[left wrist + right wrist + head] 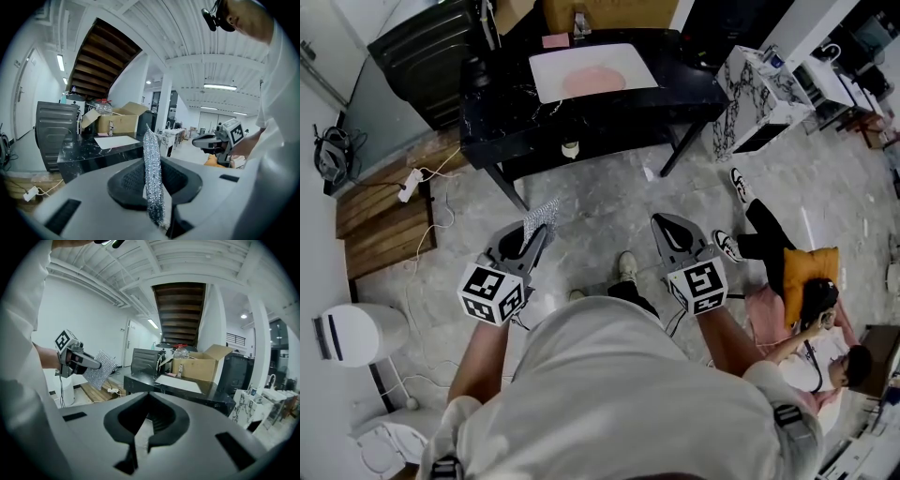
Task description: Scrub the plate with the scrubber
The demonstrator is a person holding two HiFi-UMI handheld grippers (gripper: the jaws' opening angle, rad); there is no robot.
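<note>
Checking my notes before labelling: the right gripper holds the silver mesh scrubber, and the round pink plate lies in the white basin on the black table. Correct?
Not quite: the left gripper is shut on the silver mesh scrubber, as the left gripper view shows; the right gripper is shut and empty. The rest stands.

black table (497, 117), cardboard box (609, 11), wooden pallet (384, 230), person seated on floor (769, 246)

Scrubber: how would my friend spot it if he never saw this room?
Start at the big black table, then look nearer, at the two grey grippers the person holds. The scrubber sticks up from the jaws of the left gripper. It is the only sparkly silver mesh piece; the right gripper is shut and empty.
</note>
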